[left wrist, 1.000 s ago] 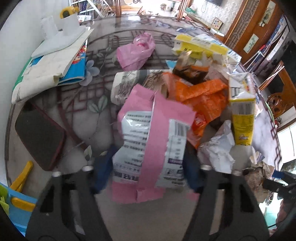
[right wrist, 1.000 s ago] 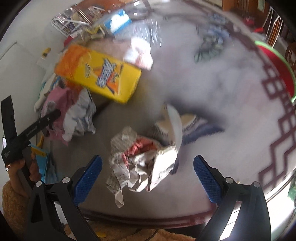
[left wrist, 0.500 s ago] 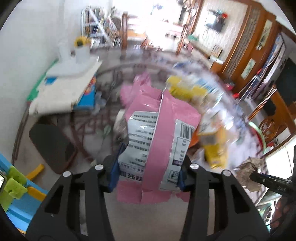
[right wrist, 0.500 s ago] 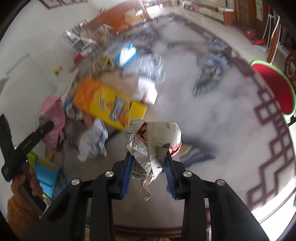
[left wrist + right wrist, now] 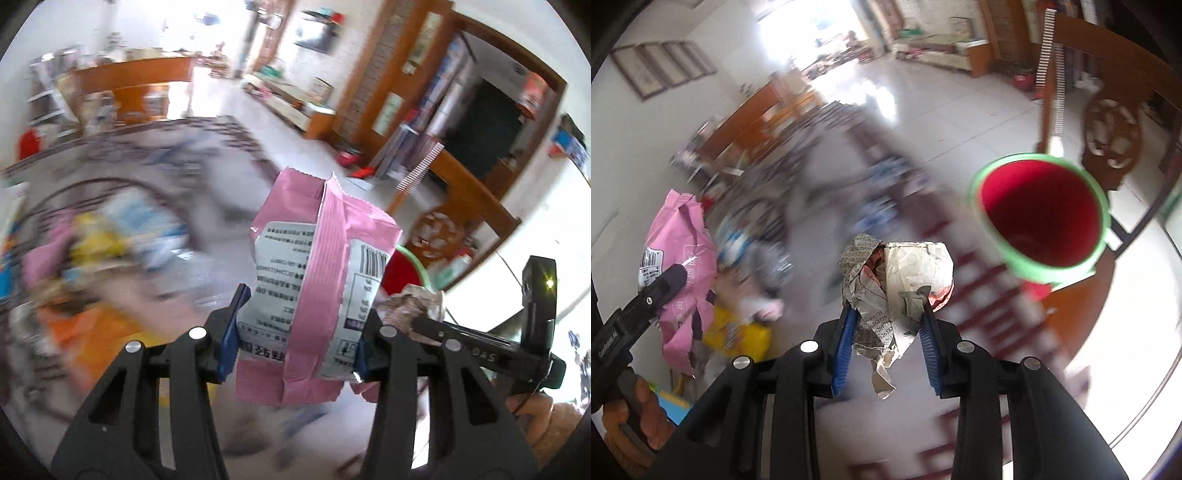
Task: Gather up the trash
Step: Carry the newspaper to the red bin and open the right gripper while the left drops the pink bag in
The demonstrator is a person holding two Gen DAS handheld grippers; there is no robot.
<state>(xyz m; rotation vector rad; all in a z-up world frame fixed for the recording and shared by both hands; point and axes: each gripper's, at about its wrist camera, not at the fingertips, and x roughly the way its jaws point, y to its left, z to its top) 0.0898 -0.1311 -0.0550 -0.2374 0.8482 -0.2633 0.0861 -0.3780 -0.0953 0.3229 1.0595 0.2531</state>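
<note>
Trash filled both our claws, each load lifted above the table [image 5: 820, 384]. Nearest in the left wrist view, our left claw [image 5: 297, 345] pinched a pink snack bag [image 5: 317, 284] between its blue pads [image 5: 229, 341], the bag standing upright with its printed back panel and barcode facing us. Just right of it there, the right claw showed side-on with its paper load. In the right wrist view, our right claw [image 5: 886, 345] was clamped on a crumpled newspaper wad [image 5: 897, 280], a torn strip hanging below the pads. Farther left lay a blurred heap of yellow and pink wrappers [image 5: 738, 332] on the table. Farther right, beyond the wad, a red bin with a green rim [image 5: 1039, 216] stood open-mouthed, with a carved wooden chair [image 5: 1112, 129] behind it.
</note>
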